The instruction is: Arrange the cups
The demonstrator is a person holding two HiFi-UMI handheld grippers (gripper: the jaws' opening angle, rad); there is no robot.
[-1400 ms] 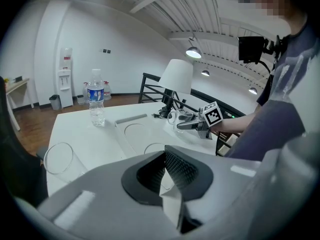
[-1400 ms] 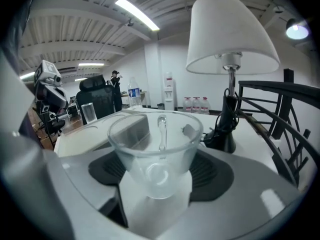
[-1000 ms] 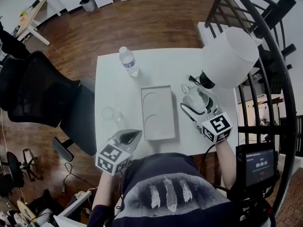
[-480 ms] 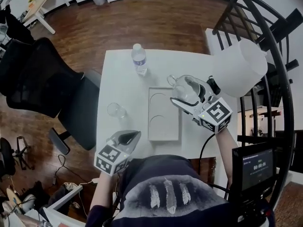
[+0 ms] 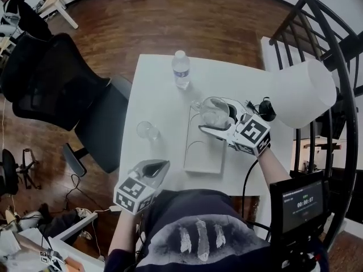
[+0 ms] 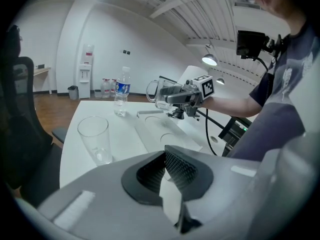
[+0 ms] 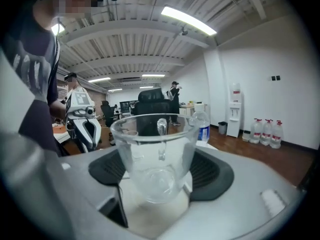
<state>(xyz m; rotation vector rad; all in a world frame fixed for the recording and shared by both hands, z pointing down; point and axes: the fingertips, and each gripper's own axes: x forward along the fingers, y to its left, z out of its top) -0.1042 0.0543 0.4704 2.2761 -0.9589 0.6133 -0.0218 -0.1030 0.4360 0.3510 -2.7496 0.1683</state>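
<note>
Clear handled mug (image 5: 214, 111): being held upright above the table's (image 5: 161, 103) right half. Clear tumbler (image 5: 146, 130): being supported upright near its left edge.

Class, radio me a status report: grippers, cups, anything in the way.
Left gripper shut, empty. Right gripper clamped on glass mug, above far end of tray. Tall glass standing left of tray, untouched. Nothing seen blocking the tray.

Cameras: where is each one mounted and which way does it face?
Head view: on the head, steeply down: table, left tongs, right tongs, forearms, torso.
Left gripper view: on shut left tongs, facing right tongs; arm, torso.
Right gripper view: on right tongs, through held mug toward left tongs; torso.
Shared: water bottle, all three.
</note>
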